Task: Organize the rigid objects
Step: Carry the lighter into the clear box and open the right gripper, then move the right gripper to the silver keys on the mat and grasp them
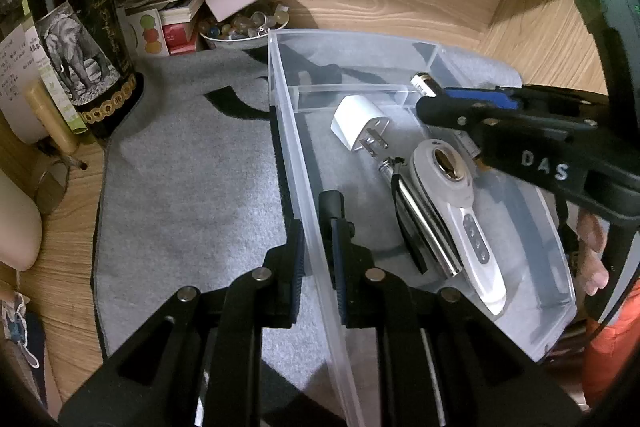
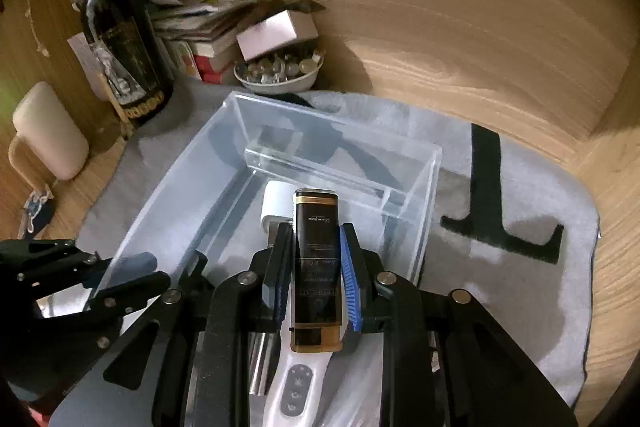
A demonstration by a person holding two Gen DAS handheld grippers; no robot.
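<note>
My left claw (image 1: 316,227) is pinched tight on the near side wall of the clear plastic storage bin (image 1: 298,163), one finger outside, one inside. My right claw (image 2: 314,259) hangs over the bin, its fingers closed against a dark brown, gold-trimmed rectangular lighter (image 2: 316,267), which points away from me. Beneath it on the bin floor lie a white handheld device with grey buttons (image 1: 460,215), a chrome folding tool (image 1: 424,223) just beside it, and farther on a white plug-in charger (image 1: 362,123). A small clear acrylic box (image 2: 340,167) sits at the far end. Beyond the grey felt mat (image 1: 192,163) stand a white bowl of glass marbles (image 2: 280,73) and a dark wine bottle (image 2: 120,43).
</note>
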